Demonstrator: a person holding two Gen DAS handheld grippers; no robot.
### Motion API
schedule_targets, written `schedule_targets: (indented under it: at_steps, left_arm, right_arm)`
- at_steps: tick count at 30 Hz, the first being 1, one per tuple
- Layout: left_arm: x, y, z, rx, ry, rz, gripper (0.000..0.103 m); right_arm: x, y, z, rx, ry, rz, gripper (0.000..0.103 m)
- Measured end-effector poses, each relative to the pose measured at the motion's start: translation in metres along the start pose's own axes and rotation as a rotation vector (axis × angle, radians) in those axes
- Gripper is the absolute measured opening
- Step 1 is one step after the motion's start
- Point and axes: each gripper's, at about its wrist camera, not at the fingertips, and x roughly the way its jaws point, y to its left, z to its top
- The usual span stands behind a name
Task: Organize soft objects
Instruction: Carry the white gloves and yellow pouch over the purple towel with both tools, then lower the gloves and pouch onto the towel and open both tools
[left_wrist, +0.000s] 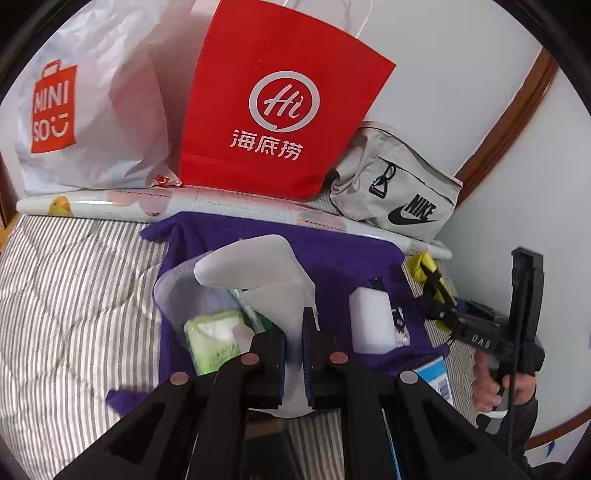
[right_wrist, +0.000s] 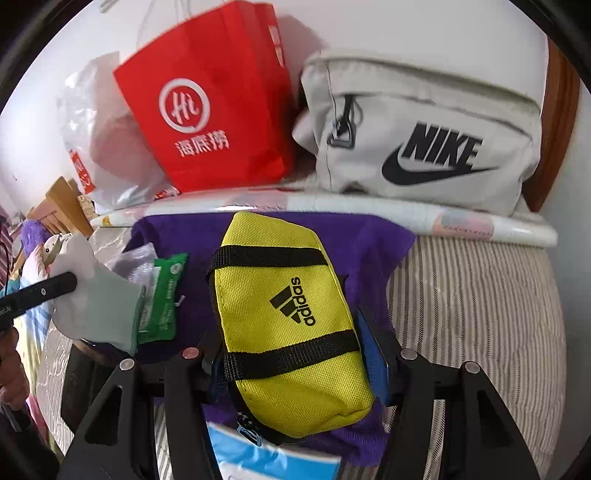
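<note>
1. left wrist view: the left gripper (left_wrist: 293, 354) is pinched tight on a white sock (left_wrist: 255, 264), over the purple cloth (left_wrist: 332, 254). bare striped bedding (left_wrist: 74, 295) lies to the left. bags line the far edge.
2. right wrist view: the right gripper (right_wrist: 295, 363) squeezes the yellow pouch (right_wrist: 288, 317) over the same cloth. striped bedding is bare on the right.

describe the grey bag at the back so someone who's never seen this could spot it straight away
Look along the white wall behind the striped bed cover. A red paper bag stands there, and the grey bag leans at its right. It is the only soft fabric one in that row, zipped along the top, with a big black Nike logo.
</note>
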Motion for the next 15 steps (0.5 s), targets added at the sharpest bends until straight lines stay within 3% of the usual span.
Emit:
schedule_targets:
  at_steps: [8,15]
  left_arm:
    - [0.029,0.002,0.023,-0.006,0.018,-0.036,0.008]
    - [0.064,0.008,0.028,-0.002,0.092,-0.011,0.008]
  right_arm:
    - [0.026,-0.007,-0.001,0.015,0.061,-0.008,0.059]
    - [0.042,-0.005,-0.008,0.011,0.120,-0.003,0.059]
